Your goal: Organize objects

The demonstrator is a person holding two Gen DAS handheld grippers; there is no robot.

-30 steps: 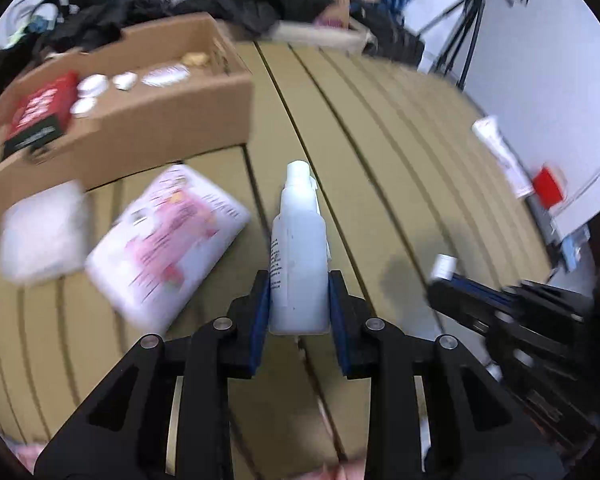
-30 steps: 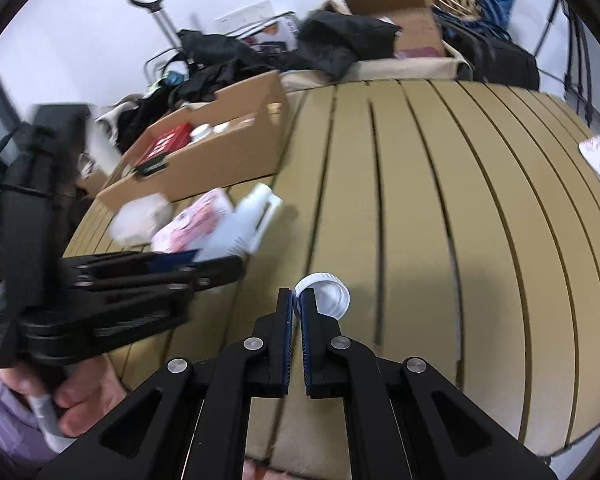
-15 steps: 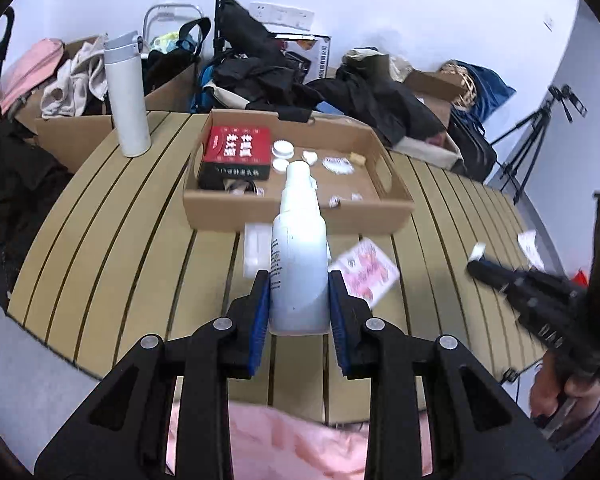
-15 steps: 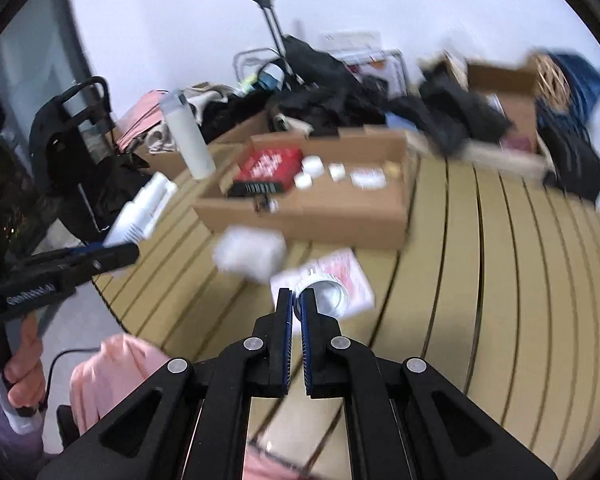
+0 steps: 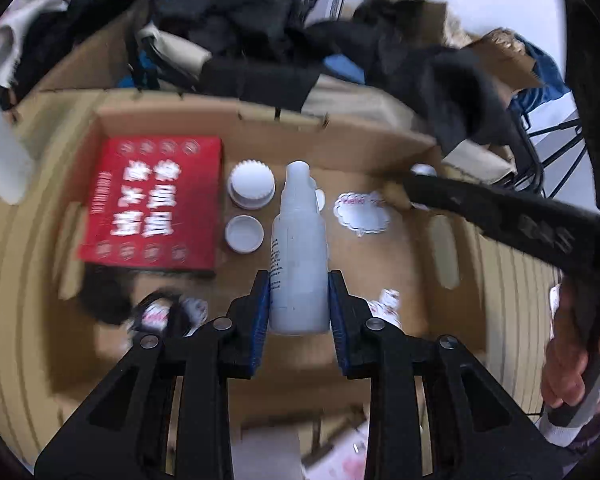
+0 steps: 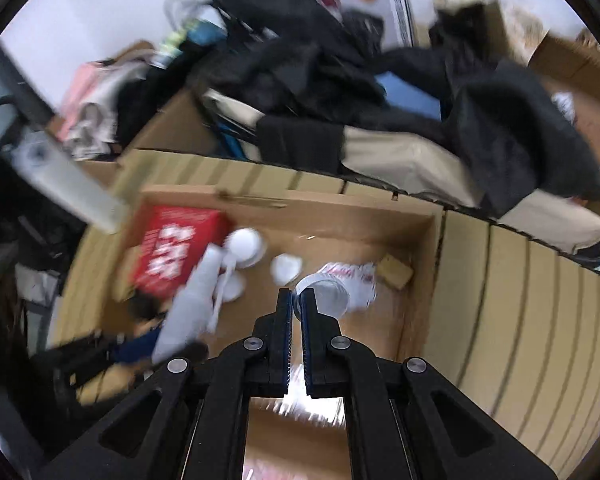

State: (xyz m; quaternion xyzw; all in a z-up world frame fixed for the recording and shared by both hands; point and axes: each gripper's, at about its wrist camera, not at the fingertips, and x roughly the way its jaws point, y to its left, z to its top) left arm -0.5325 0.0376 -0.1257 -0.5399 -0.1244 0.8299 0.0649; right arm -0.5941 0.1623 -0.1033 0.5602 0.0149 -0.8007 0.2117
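The left claw (image 5: 298,300) is clamping its blue pads on the white spray bottle (image 5: 299,246), and the right claw (image 6: 296,312) is pinched nearly shut on the rim of a white cap (image 6: 325,294). A second ago both were above bare tabletop slats; now both are hanging over the cardboard box (image 5: 260,124), so the drop-off looks close. Below the bottle, open cardboard is lying between the red box (image 5: 152,204) with two white lids (image 5: 251,186) and the scalloped label (image 5: 362,213). The cap is hovering, as far as blur allows, near the box's right wall (image 6: 424,280), leaving little room sideways.
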